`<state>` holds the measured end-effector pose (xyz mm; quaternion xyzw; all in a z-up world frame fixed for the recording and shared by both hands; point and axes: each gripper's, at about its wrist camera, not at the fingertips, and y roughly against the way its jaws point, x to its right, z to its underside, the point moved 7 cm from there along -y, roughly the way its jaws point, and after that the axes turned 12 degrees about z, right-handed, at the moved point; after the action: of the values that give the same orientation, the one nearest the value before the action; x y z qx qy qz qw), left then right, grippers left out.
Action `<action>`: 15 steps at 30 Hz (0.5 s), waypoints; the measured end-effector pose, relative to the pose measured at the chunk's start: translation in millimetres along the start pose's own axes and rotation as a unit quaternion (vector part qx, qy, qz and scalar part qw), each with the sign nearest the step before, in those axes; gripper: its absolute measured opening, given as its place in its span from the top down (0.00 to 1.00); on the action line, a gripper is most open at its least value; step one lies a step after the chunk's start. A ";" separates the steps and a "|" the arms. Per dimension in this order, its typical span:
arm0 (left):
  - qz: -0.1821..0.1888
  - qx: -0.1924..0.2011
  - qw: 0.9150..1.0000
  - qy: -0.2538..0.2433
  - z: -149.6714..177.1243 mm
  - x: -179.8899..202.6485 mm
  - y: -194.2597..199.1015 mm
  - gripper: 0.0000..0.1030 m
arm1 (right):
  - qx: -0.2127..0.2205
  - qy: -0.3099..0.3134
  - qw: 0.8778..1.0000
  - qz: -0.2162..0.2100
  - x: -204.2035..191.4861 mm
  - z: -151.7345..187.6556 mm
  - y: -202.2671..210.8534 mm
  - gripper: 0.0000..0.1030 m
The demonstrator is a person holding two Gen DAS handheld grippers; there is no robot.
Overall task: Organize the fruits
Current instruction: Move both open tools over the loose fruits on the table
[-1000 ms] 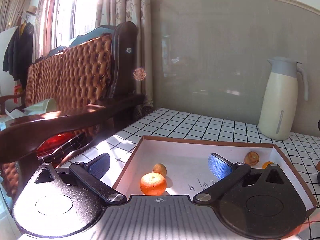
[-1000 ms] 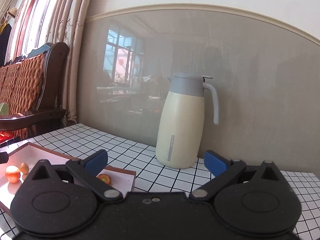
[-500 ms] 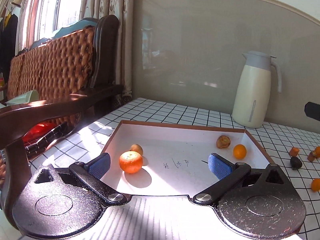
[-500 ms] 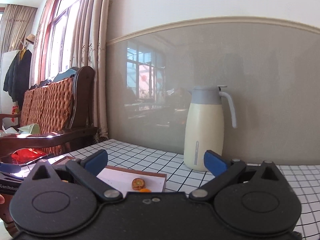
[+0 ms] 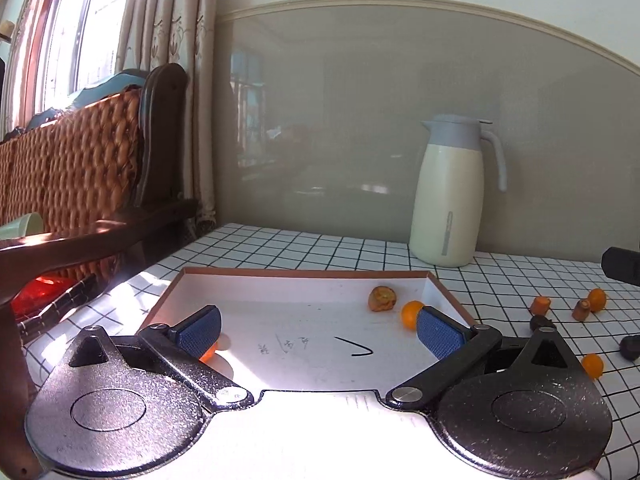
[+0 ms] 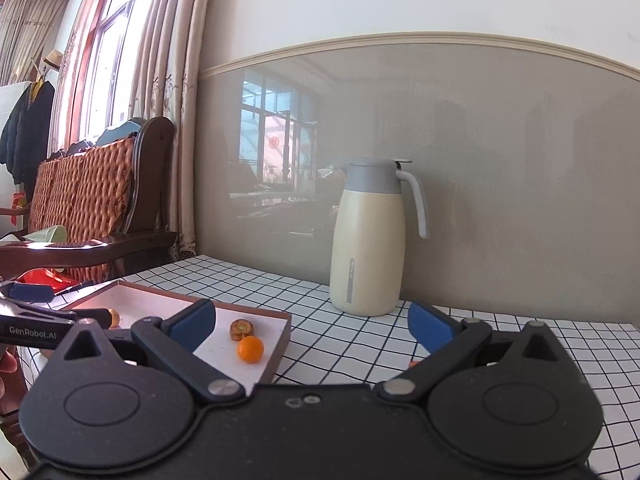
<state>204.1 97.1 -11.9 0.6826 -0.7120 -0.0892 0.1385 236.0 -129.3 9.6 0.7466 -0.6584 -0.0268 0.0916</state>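
A shallow white tray with a brown rim (image 5: 304,272) lies on the checked table. In it are a small orange fruit (image 5: 411,313), a brown wrinkled fruit (image 5: 382,298) and an orange (image 5: 209,352) half hidden behind my left finger. My left gripper (image 5: 318,330) is open and empty above the tray's near part. Several small orange and dark fruits (image 5: 596,299) lie loose on the table right of the tray. My right gripper (image 6: 312,326) is open and empty above the table by the tray's right corner (image 6: 286,334); the orange fruit (image 6: 250,349) and brown fruit (image 6: 241,328) show there.
A cream thermos jug (image 5: 450,194) stands at the back by the grey wall. A wicker-backed wooden chair (image 5: 92,184) stands left of the table. The left gripper shows at the left edge of the right wrist view (image 6: 36,320).
The left gripper has swung right, so the tray's right corner and the loose fruits came into view. The right gripper has swung left and drawn back, showing more of the tray.
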 end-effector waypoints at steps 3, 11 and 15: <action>0.019 0.000 1.000 -0.002 0.8 14.8 -3.8 0.00 | -0.006 -0.002 1.000 0.019 16.7 5.0 2.2 0.06; 0.063 -0.007 0.998 -0.025 7.5 66.6 -14.8 0.00 | -0.022 -0.001 0.997 0.067 54.5 20.3 7.6 0.06; 0.078 -0.009 0.996 -0.034 10.4 90.2 -19.9 0.00 | -0.030 -0.005 0.996 0.086 76.0 27.8 12.0 0.06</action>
<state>217.0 5.5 -21.2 0.6206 -0.7662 -0.1079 0.1271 229.8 -208.7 -9.5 0.6841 -0.7195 -0.0422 0.1121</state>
